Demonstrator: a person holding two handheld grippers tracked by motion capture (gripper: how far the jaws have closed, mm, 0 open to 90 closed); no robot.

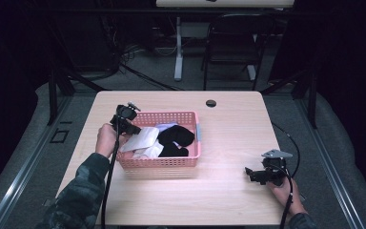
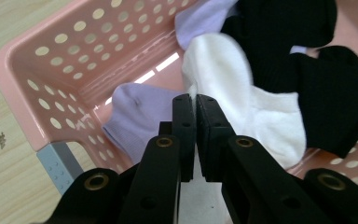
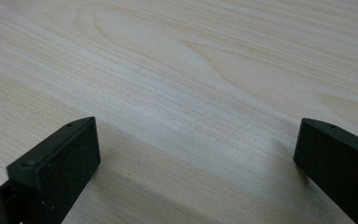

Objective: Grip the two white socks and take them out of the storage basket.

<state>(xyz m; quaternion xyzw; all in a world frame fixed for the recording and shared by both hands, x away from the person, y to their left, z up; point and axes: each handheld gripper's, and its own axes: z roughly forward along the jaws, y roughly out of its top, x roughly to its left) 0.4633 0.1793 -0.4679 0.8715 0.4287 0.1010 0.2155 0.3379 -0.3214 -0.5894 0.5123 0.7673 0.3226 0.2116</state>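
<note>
A pink perforated basket [image 1: 162, 162] stands left of the table's middle and holds a white sock [image 1: 140, 139], black socks [image 1: 176, 136] and a lavender sock [image 1: 167, 126]. My left gripper [image 1: 128, 125] hovers over the basket's left end. In the left gripper view its jaws are shut [image 2: 196, 100] on an edge of the white sock [image 2: 242, 93], with white fabric showing between them. The lavender sock [image 2: 135, 116] lies just beyond, and the black socks [image 2: 317, 84] are to the right. My right gripper [image 1: 249, 172] rests low at the table's right, open [image 3: 196, 140] over bare wood.
The light wood table [image 1: 228, 138] has a round cable hole [image 1: 211, 103] near its far edge. The basket wall [image 2: 51, 60] carries a grey handle clip [image 2: 58, 161]. A black chair [image 1: 233, 43] and a desk leg stand on the floor beyond the table.
</note>
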